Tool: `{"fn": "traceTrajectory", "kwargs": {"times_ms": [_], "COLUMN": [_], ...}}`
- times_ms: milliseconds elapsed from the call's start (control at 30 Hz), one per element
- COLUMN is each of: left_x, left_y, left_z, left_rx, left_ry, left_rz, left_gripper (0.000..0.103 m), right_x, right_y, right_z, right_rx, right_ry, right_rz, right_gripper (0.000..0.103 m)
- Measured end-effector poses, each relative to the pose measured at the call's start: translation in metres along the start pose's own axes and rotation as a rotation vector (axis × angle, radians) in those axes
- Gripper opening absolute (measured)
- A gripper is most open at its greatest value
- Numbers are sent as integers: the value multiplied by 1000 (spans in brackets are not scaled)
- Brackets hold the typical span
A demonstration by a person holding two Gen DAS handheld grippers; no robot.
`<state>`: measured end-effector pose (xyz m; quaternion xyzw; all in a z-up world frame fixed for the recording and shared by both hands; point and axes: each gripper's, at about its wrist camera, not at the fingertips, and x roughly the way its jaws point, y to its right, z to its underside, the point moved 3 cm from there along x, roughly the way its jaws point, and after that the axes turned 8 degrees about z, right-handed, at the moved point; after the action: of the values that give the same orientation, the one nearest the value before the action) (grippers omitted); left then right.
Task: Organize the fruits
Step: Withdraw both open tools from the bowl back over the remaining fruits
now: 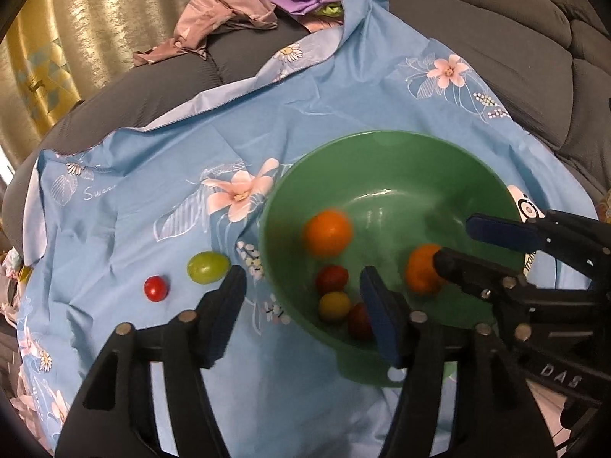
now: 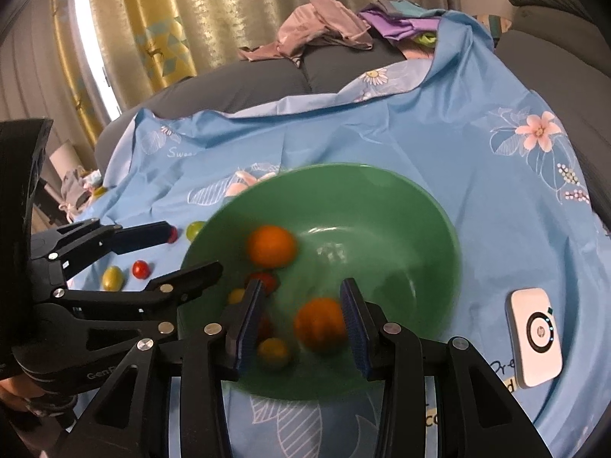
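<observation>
Green bowl [image 2: 401, 206] holds two oranges and small tomatoes. Right gripper [image 2: 301, 324] hangs over it with fingers apart, one orange [image 2: 319, 324] between them but not clamped. Left gripper [image 1: 301, 305] is spread wide too – one finger inside the rim, one outside.

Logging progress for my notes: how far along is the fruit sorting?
Done: two oranges and several small tomatoes lie in the green bowl. In hand: nothing; both hand-held grippers are open. Left: a green grape and red cherry tomato on the blue cloth.
</observation>
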<state>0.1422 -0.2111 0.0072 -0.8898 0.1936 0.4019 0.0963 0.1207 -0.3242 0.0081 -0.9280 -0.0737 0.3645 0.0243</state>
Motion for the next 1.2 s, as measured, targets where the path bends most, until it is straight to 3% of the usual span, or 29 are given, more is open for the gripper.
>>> {"fn": "traceTrajectory", "kwargs": {"times_ms": [67, 133, 267, 367, 500, 600, 767, 900, 1200], "left_x": [-8, -18, -37, -52, -78, -95, -113, -121, -118], "left_y": [-2, -5, -14, -23, -49, -72, -106, -123, -140], "left_z": [2, 7, 20, 35, 65, 89, 125, 149, 178], "left_rx": [-7, -15, -38, -57, -134, -209, -336, -402, -475], "left_ry": [10, 19, 30, 30, 35, 35, 17, 4, -7], "left_rz": [-7, -21, -45, -74, -107, -154, -196, -219, -178], "left_gripper": [68, 76, 78, 87, 90, 100, 101, 101, 101], "right_x": [-4, -9, -19, -27, -37, -43, -48, -42, -27], "right_y": [0, -1, -7, -14, -29, -43, -73, -99, -124], "right_z": [0, 0, 1, 1, 4, 8, 12, 16, 25], "right_rx": [-1, 4, 8, 3, -12, -39, -85, -142, -197], "right_ry": [6, 10, 15, 19, 18, 22, 20, -2, -64], "right_rz": [10, 9, -8, -27, -94, -136, -232, -243, -216], "right_gripper": [42, 42, 43, 44, 50, 53, 54, 54, 54]}}
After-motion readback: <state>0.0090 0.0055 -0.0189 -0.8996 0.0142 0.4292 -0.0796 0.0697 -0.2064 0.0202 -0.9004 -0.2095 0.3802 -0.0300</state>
